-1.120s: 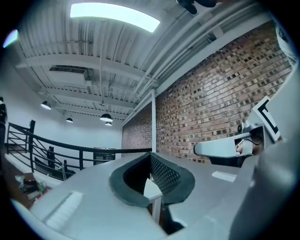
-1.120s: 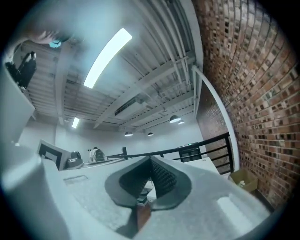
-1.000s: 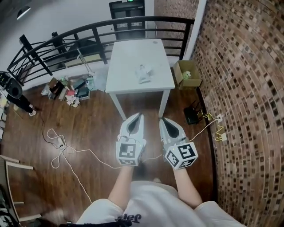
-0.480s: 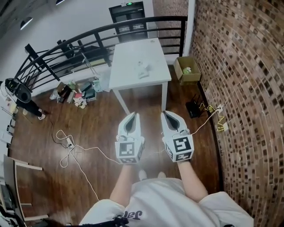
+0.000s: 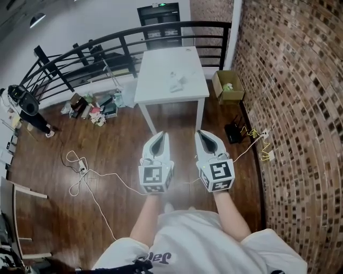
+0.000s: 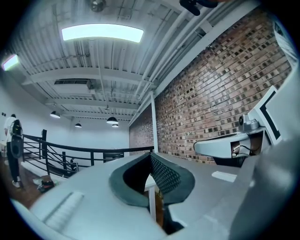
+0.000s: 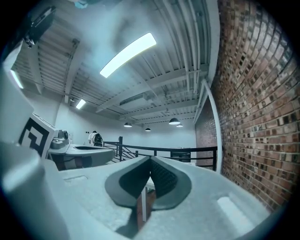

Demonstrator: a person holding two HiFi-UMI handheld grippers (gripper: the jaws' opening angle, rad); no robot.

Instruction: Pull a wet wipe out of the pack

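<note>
Two tongs: left tongs [image 5: 165,135], right tongs [image 5: 199,132]. One desk [image 5: 161,85], with one pack [image 5: 176,81] on it, too small to split into parts. One box [image 5: 228,88] beside the desk. One black device [image 5: 233,132] by the one brick wall [image 5: 289,107]. Two loose cables on the floor: one white cable [image 5: 86,174], one yellow cable [image 5: 258,142]. One railing [image 5: 107,45]. One door [image 5: 161,16]. One heap of clutter [image 5: 91,109], not countable piece by piece.

You stand on a dark wooden floor [image 5: 107,144], a brick wall [image 5: 295,107] on your right. Far ahead, a white table [image 5: 155,80] sits before a curved black railing [image 5: 91,45]; a strip light [image 6: 102,33] glows overhead.
</note>
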